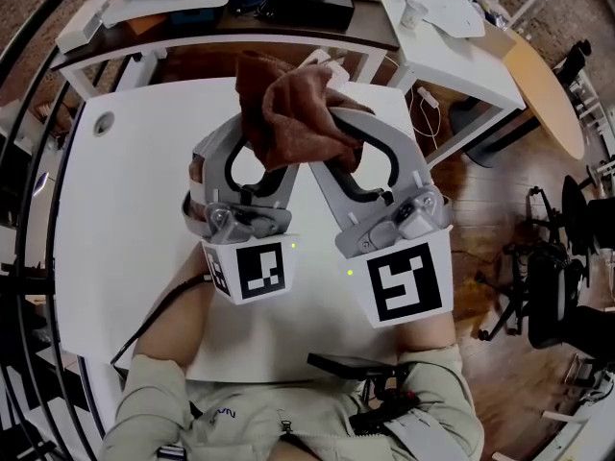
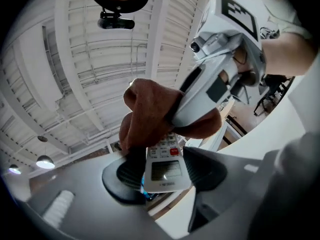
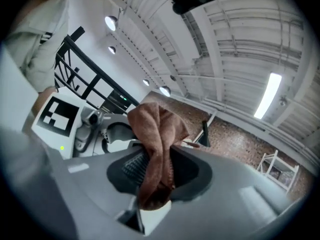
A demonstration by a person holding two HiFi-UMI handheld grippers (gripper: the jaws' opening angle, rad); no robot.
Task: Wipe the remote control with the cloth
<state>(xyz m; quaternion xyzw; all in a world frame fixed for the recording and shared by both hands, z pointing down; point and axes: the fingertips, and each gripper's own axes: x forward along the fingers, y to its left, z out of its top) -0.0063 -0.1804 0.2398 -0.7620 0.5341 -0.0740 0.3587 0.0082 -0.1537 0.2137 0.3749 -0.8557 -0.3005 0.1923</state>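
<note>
In the left gripper view a white remote control (image 2: 167,170) with a red button and a small display sits between the jaws of my left gripper (image 2: 162,173), which is shut on it. A brown cloth (image 2: 148,115) covers the remote's far end. My right gripper (image 3: 159,173) is shut on that cloth (image 3: 156,144), which bunches up between its pads. In the head view both grippers are held close together above the white table (image 1: 135,209), left gripper (image 1: 252,157) and right gripper (image 1: 338,131), with the cloth (image 1: 288,113) heaped over their tips. The remote is hidden there.
A cluttered desk (image 1: 192,3) stands behind the table, and a second white table (image 1: 452,36) stands at the back right. Black railings run down the left edge. A black chair (image 1: 557,277) stands on the wooden floor at the right. A round grommet (image 1: 103,123) is set in the tabletop.
</note>
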